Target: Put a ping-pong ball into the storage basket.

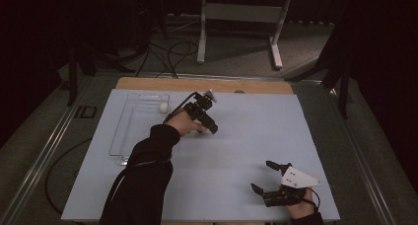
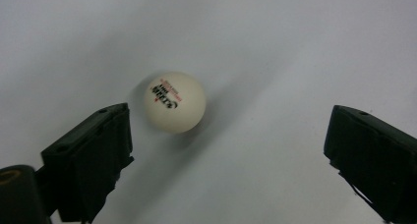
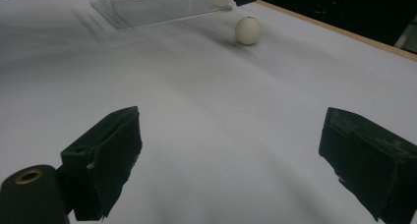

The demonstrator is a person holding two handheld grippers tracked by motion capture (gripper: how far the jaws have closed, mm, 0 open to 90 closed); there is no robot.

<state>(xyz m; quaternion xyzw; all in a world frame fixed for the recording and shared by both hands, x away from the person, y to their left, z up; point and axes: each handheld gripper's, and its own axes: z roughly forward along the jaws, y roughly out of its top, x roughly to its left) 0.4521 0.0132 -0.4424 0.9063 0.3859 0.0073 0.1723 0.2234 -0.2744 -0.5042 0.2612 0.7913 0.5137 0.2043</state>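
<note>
The left gripper (image 2: 228, 135) is held with jaws wide apart above a white ball (image 2: 174, 102), which lies untouched on the pale blue table (image 1: 246, 136). The right gripper (image 1: 263, 178) is likewise open. A clear tray (image 1: 140, 129) with a second ball (image 1: 163, 107) is seen nearby.

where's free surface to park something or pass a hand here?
Free: the wide stretch of the table between the left gripper and the right gripper, plus the far right side up to the wooden edge. Crowded: the far left, where the clear tray holds one ball, and another ball lies just ahead of the left gripper.
</note>
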